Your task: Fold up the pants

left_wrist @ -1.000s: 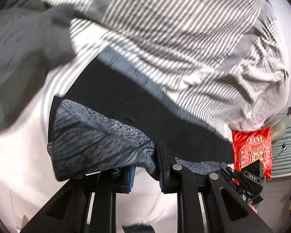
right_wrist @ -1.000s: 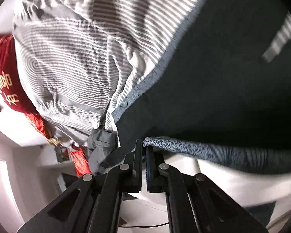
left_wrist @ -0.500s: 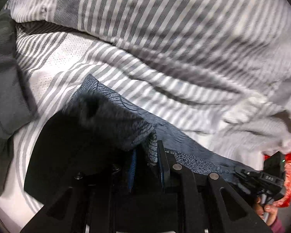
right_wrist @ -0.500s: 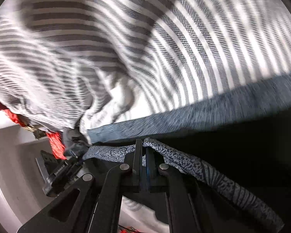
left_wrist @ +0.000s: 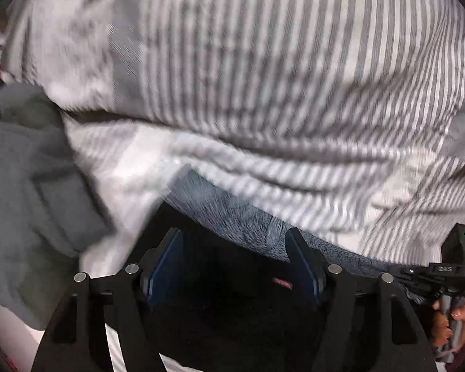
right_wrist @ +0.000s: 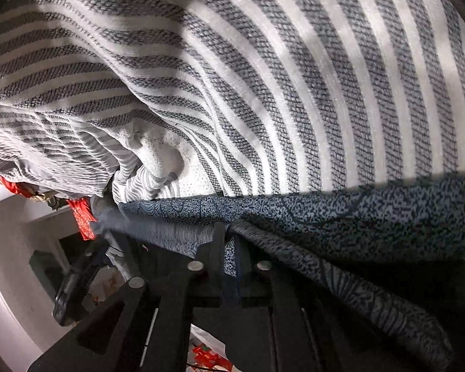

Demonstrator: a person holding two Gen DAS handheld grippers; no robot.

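Left gripper (left_wrist: 232,260) spread, right gripper (right_wrist: 231,248) pinching pants (right_wrist: 372,217): lay hem flat on striped sheet (right_wrist: 294,77), then release.

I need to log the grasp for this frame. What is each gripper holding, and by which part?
Right gripper pinches the pants by their blue patterned edge band. Left gripper is open, holding nothing.

Blue-speckled black pants (right_wrist: 372,214); grey-and-white striped bedding (left_wrist: 294,77).
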